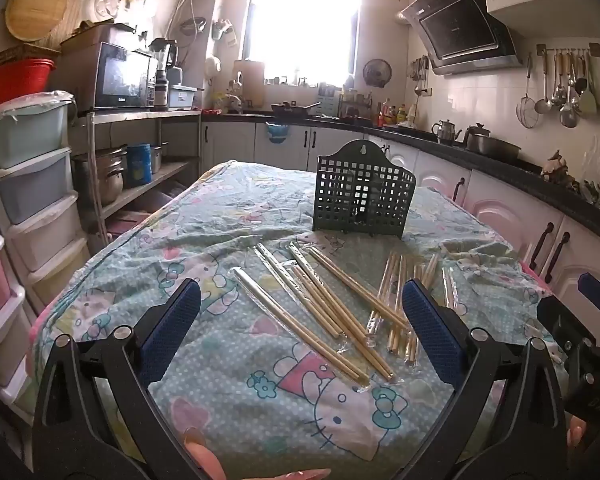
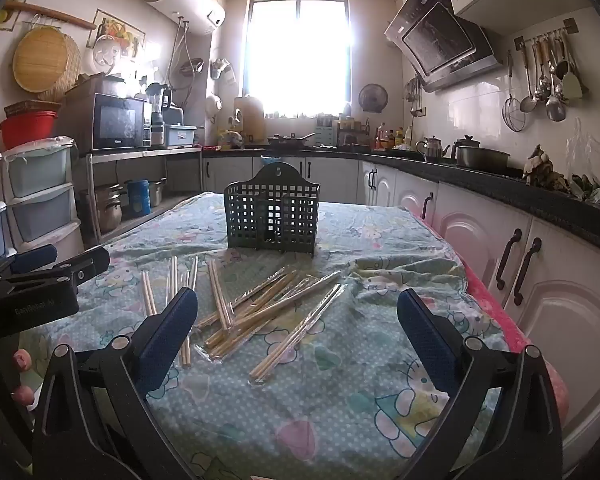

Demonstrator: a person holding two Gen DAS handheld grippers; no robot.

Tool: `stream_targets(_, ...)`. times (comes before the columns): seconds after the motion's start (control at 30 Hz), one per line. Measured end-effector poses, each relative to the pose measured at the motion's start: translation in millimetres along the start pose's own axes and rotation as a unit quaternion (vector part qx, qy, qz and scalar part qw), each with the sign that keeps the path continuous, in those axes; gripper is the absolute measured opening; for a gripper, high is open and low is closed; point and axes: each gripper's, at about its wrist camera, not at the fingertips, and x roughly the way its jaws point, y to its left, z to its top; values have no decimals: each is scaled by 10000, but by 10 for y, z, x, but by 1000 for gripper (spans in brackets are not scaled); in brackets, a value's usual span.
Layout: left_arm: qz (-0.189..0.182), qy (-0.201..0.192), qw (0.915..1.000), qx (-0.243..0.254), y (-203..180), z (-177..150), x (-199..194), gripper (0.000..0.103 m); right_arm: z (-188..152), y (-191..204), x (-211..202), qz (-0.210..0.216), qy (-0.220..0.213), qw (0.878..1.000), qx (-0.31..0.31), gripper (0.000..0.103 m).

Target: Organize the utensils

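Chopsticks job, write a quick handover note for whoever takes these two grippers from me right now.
Left gripper: open, empty, above the cartoon-print tablecloth.
Right gripper: open, empty.
Wooden chopsticks in clear plastic sleeves: scattered loose on the cloth, near side.
Dark green lattice plastic utensil holder: upright behind them, no chopsticks seen inside.
Done: nothing.
Left: move every chopstick pair into the holder.

Chopsticks point(image 1: 332, 308): pale bamboo, many in clear plastic sleeves, scattered flat, criss-crossed, mid-table on cartoon-print cloth.
Utensil holder point(image 1: 362, 194): dark green lattice plastic, hanging-hole tab, upright just behind chopsticks.
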Motion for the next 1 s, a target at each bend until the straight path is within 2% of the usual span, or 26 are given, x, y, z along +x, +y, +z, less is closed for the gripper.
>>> stream_targets(1.0,45,2,10000,36,62,-30,3,93,56,15,-7,24,3,10000,27,97)
